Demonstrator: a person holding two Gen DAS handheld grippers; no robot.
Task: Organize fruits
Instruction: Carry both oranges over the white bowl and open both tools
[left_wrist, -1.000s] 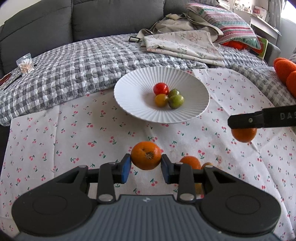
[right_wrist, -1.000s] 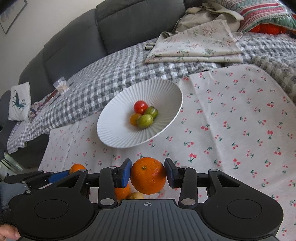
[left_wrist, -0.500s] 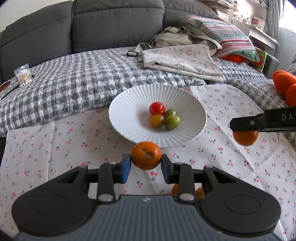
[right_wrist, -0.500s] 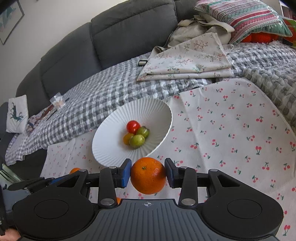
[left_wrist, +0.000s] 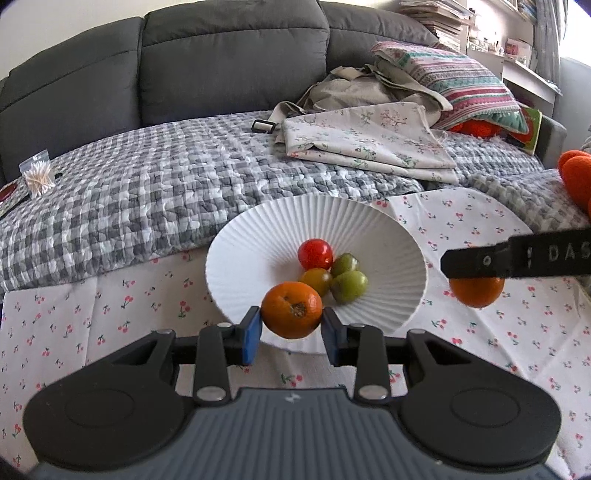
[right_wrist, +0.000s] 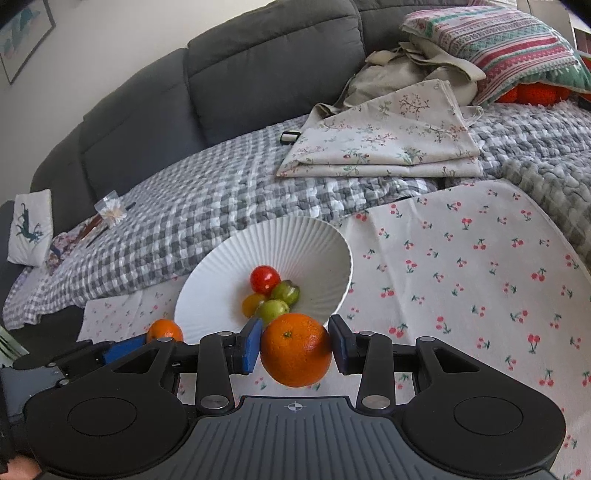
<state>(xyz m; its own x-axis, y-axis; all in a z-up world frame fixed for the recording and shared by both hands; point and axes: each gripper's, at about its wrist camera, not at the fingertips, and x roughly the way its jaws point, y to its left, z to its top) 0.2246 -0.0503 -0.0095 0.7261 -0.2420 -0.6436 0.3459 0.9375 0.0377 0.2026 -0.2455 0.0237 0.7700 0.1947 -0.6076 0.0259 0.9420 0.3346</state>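
Observation:
My left gripper (left_wrist: 291, 328) is shut on a small orange (left_wrist: 291, 310) and holds it over the near rim of the white ribbed bowl (left_wrist: 258, 251). The bowl holds a red tomato (left_wrist: 315, 254), a yellow tomato (left_wrist: 316, 280) and two green fruits (left_wrist: 349, 286). My right gripper (right_wrist: 295, 345) is shut on a larger orange (right_wrist: 296, 349), just short of the bowl (right_wrist: 314, 243). In the left wrist view that orange (left_wrist: 476, 291) hangs under the right gripper's finger at the right. The left gripper's orange (right_wrist: 164, 330) shows at the left of the right wrist view.
The bowl stands on a cherry-print cloth (left_wrist: 480, 332) spread over a grey checked blanket (left_wrist: 147, 192) on a dark sofa. Folded floral fabric (left_wrist: 369, 140), a striped pillow (left_wrist: 450, 81) and an orange plush thing (left_wrist: 576, 177) lie behind and to the right.
Both grippers have moved forward toward the bowl with their oranges held. The loose oranges seen earlier on the cloth below the left gripper are out of view.

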